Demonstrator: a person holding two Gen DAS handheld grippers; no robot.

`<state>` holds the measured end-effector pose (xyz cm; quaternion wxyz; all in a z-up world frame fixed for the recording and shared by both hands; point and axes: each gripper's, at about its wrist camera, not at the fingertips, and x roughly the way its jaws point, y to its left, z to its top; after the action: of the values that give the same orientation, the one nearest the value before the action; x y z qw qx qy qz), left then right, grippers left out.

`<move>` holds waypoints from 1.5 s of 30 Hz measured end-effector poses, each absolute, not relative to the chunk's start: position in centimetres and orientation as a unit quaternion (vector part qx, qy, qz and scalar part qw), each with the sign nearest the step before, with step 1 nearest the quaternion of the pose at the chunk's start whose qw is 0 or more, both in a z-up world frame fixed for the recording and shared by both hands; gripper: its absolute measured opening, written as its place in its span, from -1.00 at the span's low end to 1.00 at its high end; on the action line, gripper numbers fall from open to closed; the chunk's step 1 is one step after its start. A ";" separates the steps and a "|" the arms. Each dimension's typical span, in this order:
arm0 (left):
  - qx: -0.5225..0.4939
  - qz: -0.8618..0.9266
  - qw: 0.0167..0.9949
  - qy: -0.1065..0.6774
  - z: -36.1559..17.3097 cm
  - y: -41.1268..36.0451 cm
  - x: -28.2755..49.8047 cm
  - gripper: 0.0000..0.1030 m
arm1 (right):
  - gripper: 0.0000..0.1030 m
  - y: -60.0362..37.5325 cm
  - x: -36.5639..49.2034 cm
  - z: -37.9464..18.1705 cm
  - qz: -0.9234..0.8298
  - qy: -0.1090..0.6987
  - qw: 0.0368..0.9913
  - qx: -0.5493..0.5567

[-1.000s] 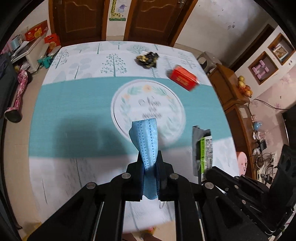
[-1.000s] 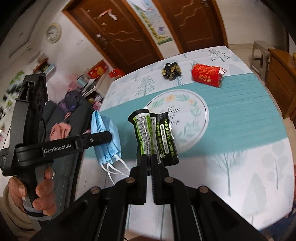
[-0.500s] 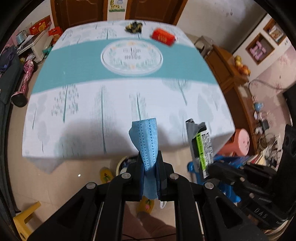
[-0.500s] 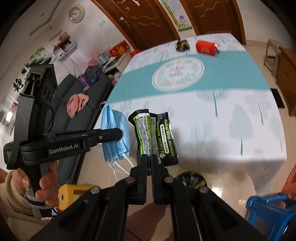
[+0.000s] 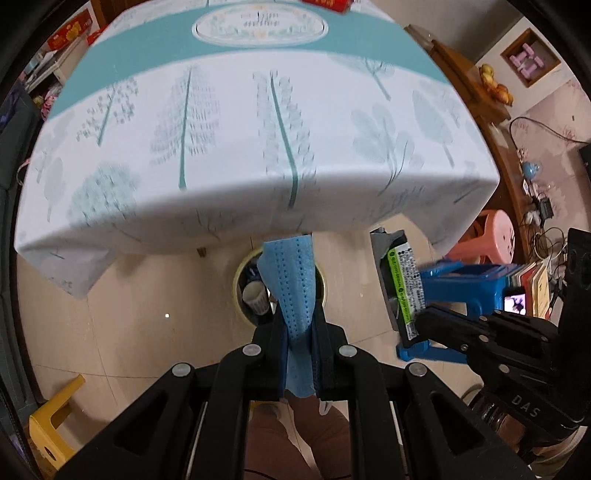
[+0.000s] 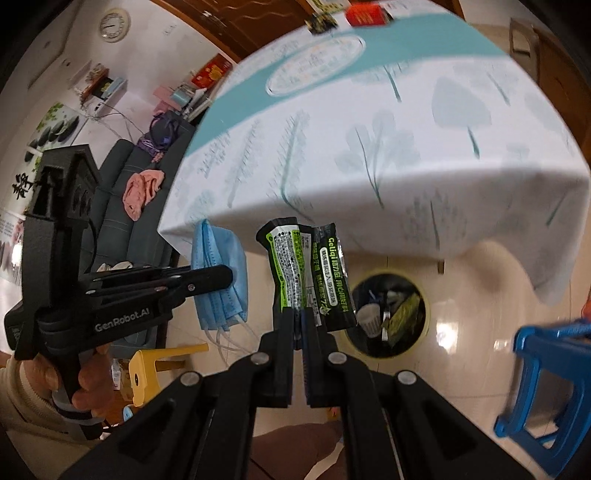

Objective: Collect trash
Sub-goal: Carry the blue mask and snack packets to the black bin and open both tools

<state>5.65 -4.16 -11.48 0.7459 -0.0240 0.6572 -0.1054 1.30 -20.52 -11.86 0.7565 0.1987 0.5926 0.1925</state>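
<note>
My left gripper (image 5: 298, 325) is shut on a blue face mask (image 5: 293, 284) and holds it above a round trash bin (image 5: 242, 280) on the floor in front of the table. My right gripper (image 6: 298, 321) is shut on a black and green snack wrapper (image 6: 306, 273), up and left of the same bin (image 6: 388, 317), which holds a paper cup and other trash. The mask (image 6: 218, 273) and the left gripper (image 6: 207, 277) also show in the right wrist view. The wrapper (image 5: 400, 284) also shows in the left wrist view. A red pack (image 6: 369, 14) and a dark crumpled wrapper (image 6: 321, 22) lie far back on the table.
The table with the tree-print cloth (image 5: 258, 147) overhangs the bin. A blue plastic stool (image 6: 546, 398) stands to the right, a yellow stool (image 6: 147, 369) to the left. A pink stool (image 5: 491, 236) and a wooden cabinet (image 5: 465, 85) are at the right.
Both grippers have pulled back off the table and tilted down with their loads. The view has gone from the tabletop to the table's front edge and the trash bin on the floor.
</note>
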 end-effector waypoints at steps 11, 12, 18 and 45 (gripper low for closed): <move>0.004 -0.114 0.720 0.684 -21.5 -3.8 4.1 -0.82 | -0.93 -21.6 0.5 -21.1 0.107 0.619 0.735 0.256; 0.005 -0.113 0.718 0.687 -22.7 -3.8 4.1 -0.82 | -0.93 -21.8 0.5 -22.6 0.097 0.620 0.732 0.265; 0.001 -0.118 0.711 0.693 -29.8 -3.8 4.3 -0.82 | -0.93 -21.6 0.3 -29.7 0.064 0.630 0.718 0.287; 0.000 -0.046 0.742 0.669 -37.0 -1.6 4.0 0.39 | -0.84 -18.9 0.6 -37.8 0.047 0.629 0.739 0.238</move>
<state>4.02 -1.64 -37.03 0.7419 -0.0005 0.6689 -0.0458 0.63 -18.94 -37.78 0.7389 0.2377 0.6288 0.0465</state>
